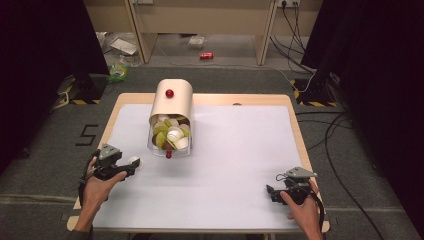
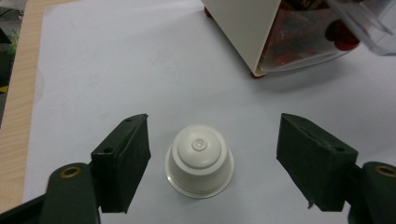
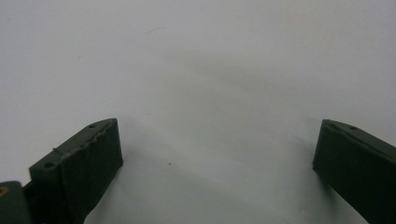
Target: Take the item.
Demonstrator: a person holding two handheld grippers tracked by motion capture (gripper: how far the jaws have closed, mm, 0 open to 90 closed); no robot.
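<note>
So your left hand-held gripper (image 2: pixel 212 158) is wide open around the white pod (image 2: pixel 200 160), which sits dome-up on the tabletop (image 2: pixel 93 70) near the dispenser (image 1: pixel 171 117). Looks light and thin-walled, probably slick, so pinch low by the rim. Right hand-held gripper (image 3: pixel 217 163) is open and empty.

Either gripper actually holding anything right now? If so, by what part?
Nothing is held. The left gripper is open around the white capsule, which sits on the table, jaws clear of it on both sides. The right gripper is open over bare white mat.
</note>
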